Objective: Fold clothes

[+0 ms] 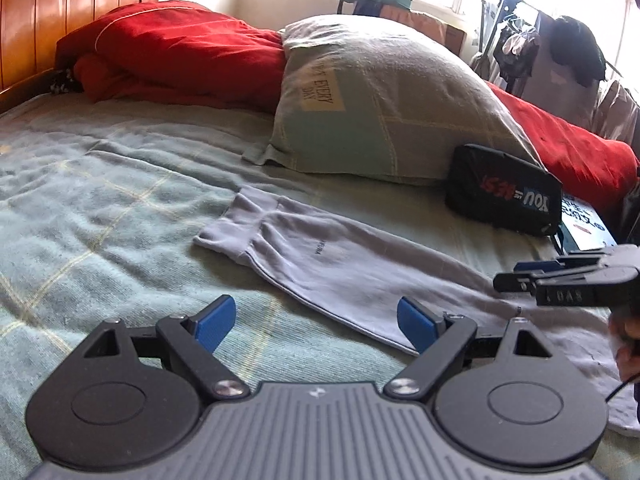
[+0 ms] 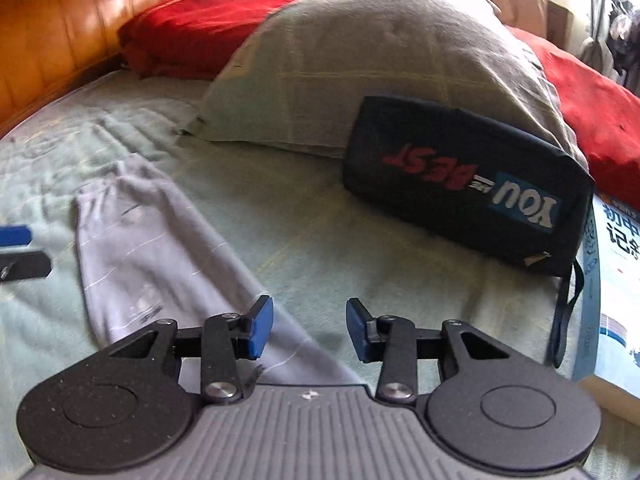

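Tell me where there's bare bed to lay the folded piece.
Bare sheet lies left of the grey garment, running up to the red blanket. A narrower strip sits between garment and pillow. Crowded on the right: black pouch and book.

Book: cut off by right edge, cover print partly readable. Pale grey garment: lower end hidden behind left gripper body. Right wrist view: motion-blurred. Pillow lettering: partly legible.
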